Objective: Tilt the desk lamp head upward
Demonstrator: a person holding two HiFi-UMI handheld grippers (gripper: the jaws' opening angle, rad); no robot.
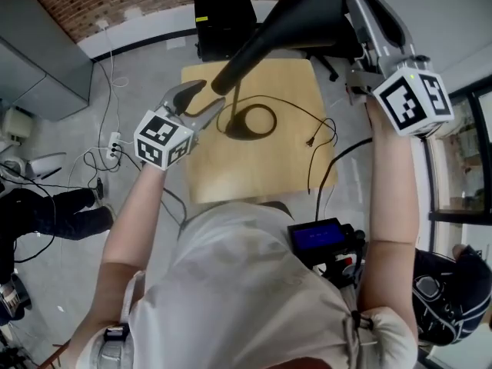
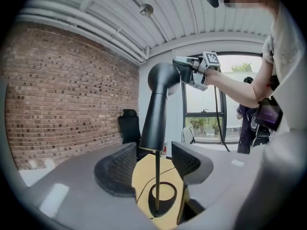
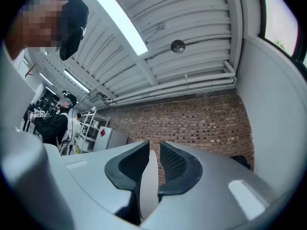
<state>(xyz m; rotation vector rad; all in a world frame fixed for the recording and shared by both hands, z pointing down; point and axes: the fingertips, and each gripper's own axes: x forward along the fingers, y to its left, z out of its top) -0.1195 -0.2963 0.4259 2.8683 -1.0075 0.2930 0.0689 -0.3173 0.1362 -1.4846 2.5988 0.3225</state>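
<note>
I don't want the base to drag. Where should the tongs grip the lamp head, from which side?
Take the lamp head by its wide end, from the right, where the right tongs are closed on it. It is farthest from the thin stem, so it likely gives the most leverage. The narrow end tapers and could slip; the open left tongs straddle the stem.

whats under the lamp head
Below the lamp head a thin stem drops to a black ring base on the wooden table, with a cable trailing off. In the head view the head hides part of the table's far edge.
</note>
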